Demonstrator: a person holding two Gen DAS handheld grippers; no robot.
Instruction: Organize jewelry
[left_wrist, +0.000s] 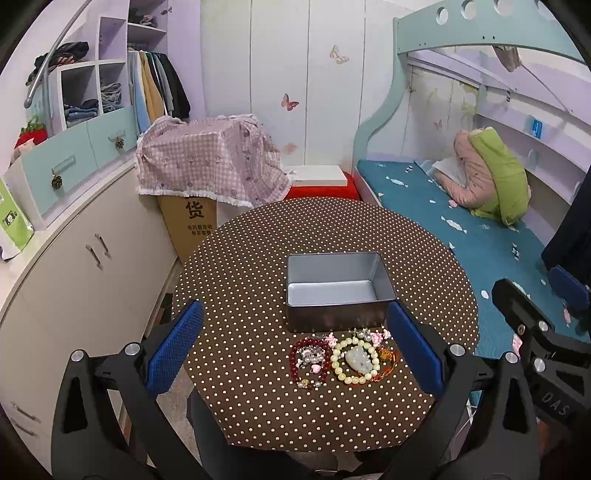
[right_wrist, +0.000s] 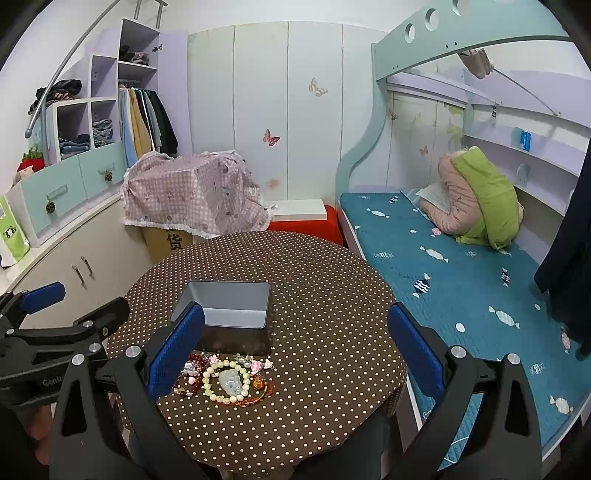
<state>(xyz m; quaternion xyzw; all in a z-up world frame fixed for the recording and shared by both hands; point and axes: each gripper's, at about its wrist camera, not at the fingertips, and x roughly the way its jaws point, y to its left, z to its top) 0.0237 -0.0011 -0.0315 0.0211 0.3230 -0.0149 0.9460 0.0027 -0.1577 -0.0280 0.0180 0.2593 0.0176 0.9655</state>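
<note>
One round bench in a brown dotted cloth, its near edge cut off behind the gripper bodies, carries one open metal tin, nothing visible inside. Just in front of the tin lies one tangled jewelry heap: a dark red bracelet, a cream bead bracelet ringing a pale pendant, with smaller pieces too jumbled to count. Left hand-held gripper and right hand-held gripper both spread wide, holding nothing, clear of the heap.

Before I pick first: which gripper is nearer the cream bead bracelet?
Left. The left gripper is open straddling the cream bead bracelet; the right gripper, also open, sits off to its right.
</note>
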